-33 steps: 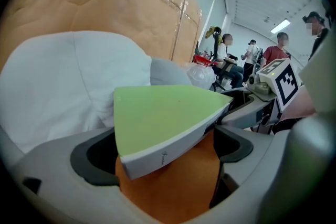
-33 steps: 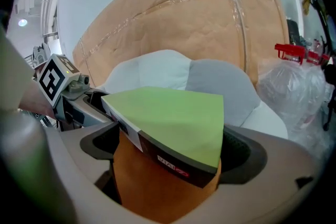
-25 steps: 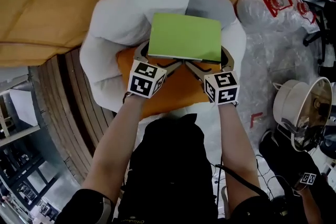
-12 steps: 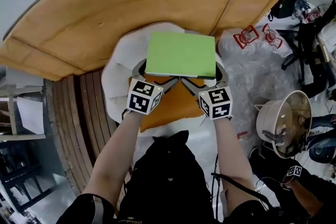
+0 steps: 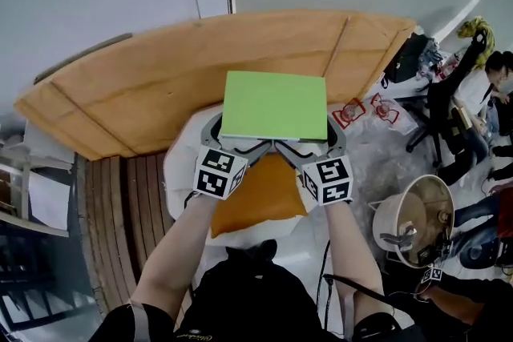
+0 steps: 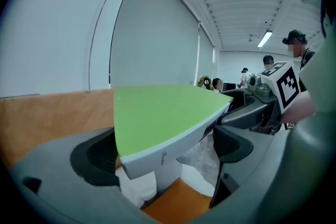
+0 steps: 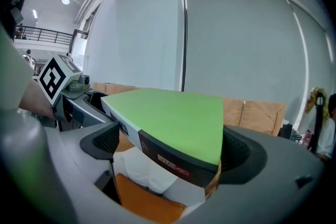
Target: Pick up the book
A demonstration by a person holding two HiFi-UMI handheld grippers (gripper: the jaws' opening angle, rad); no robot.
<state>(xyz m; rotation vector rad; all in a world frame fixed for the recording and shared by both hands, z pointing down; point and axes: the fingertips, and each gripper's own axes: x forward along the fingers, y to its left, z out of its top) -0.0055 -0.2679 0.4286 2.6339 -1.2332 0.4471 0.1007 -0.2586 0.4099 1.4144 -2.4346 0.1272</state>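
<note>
Left tool and right tool each clamp a near corner of the green book, held clear above the orange cushion; pickup appears complete.

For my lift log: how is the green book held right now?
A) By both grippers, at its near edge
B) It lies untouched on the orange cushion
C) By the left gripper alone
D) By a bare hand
A: the left gripper and the right gripper each clamp the green book, which is held clear above the orange cushion.
</note>
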